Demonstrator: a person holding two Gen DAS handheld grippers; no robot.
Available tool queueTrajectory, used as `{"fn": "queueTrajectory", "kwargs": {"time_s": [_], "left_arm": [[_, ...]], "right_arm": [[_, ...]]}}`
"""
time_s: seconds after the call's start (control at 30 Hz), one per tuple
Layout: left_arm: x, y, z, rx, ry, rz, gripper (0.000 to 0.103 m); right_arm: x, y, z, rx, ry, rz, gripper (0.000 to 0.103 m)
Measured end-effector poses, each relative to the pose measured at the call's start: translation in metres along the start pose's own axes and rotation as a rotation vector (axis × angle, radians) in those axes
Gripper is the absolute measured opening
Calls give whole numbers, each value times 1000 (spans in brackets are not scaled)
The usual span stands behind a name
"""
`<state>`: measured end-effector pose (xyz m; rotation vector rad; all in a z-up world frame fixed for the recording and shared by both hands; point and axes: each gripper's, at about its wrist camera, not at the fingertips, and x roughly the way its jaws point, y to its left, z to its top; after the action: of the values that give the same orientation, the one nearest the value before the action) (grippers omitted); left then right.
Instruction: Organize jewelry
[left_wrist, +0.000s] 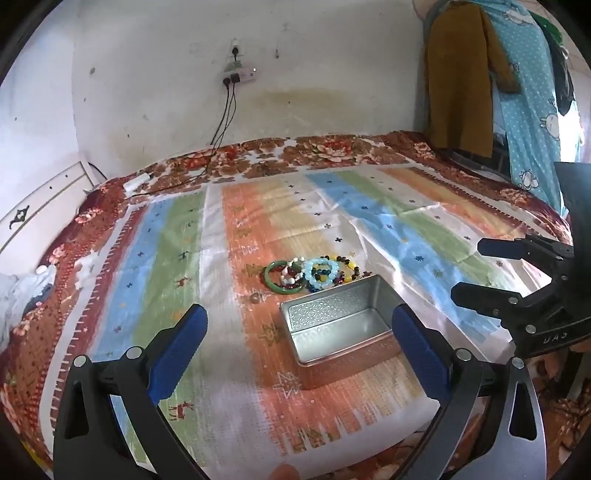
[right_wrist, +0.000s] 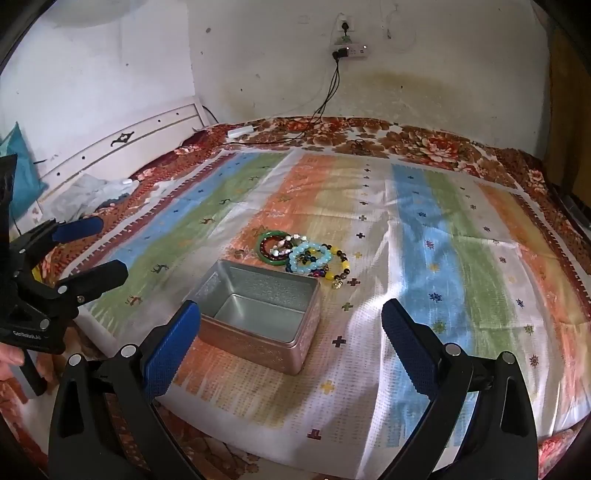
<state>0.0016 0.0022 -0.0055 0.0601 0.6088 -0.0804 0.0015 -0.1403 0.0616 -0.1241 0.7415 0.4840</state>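
A pile of bracelets (left_wrist: 312, 275) lies on the striped cloth: a green bangle (left_wrist: 277, 277), a light blue bead bracelet (left_wrist: 320, 275), and dark and yellow bead strands. It also shows in the right wrist view (right_wrist: 304, 258). An open, empty metal tin (left_wrist: 338, 325) sits just in front of the pile, also seen in the right wrist view (right_wrist: 262, 306). My left gripper (left_wrist: 299, 325) is open and empty, hovering near the tin. My right gripper (right_wrist: 290, 317) is open and empty, to the tin's right; it shows in the left wrist view (left_wrist: 467, 267).
The striped cloth (right_wrist: 424, 229) covers a floral bedspread (left_wrist: 332, 151). A white headboard (right_wrist: 129, 140) stands at the left. Cables hang from a wall socket (left_wrist: 236, 75) onto the bed. Clothes (left_wrist: 480, 74) hang at the right.
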Motion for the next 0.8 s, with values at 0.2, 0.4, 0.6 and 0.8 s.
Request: {"fn": "queueTrajectory", "kwargs": {"time_s": [0.2,0.4,0.6,0.8], "left_arm": [[4,0,0,-7,30,-16,98],[4,1,-1,-10,31,-3,98],[4,0,-1,-11,32,-1,98],[4,0,-2,-13,42,8,98]], "right_arm": [[-3,-2,1,1,-3,30,99],[-4,-3,2,1,-4,35,99],[-5,1,2,-18,-10,17,99],[-7,1,2,-17,-20,21,99]]}}
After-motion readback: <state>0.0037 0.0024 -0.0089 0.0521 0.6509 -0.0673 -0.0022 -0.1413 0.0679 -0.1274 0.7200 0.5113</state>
